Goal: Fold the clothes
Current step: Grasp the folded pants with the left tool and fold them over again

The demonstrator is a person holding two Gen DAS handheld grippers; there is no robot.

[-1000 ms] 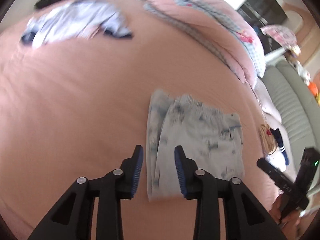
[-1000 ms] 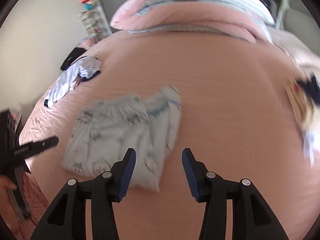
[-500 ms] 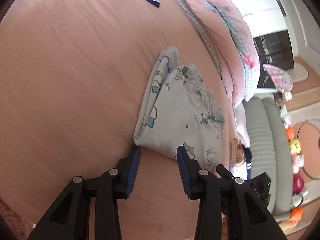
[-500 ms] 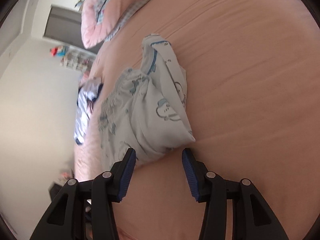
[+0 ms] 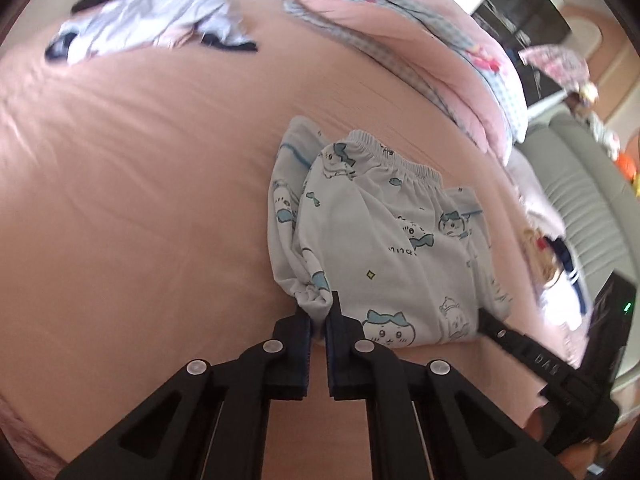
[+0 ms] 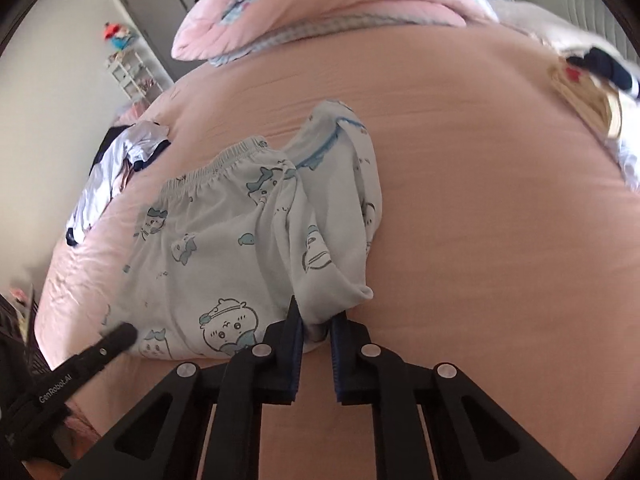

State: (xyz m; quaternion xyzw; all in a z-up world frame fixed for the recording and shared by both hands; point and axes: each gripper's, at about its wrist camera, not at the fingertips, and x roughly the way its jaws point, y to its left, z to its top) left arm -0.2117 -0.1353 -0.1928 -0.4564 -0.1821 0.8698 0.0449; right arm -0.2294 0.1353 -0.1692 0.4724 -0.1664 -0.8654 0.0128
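Pale blue pyjama pants with cartoon prints and an elastic waistband lie folded on the pink bed sheet. My left gripper is closing its jaws and pinches the bunched near-left corner of the pants. My right gripper is closing its jaws too and clamps the near-right corner of the pants, where the folded layers hang together. Each view also shows the other gripper's black finger resting at the pants' near edge: the right one's finger, the left one's finger.
A rolled pink quilt lies along the far side of the bed. A crumpled white and navy garment sits at the far left. More clothes are piled at the right edge, beside a grey padded sofa.
Both grippers' jaws have gone from open, at the pants' near edge, to shut on its two near corners. Both views have rolled back toward level.
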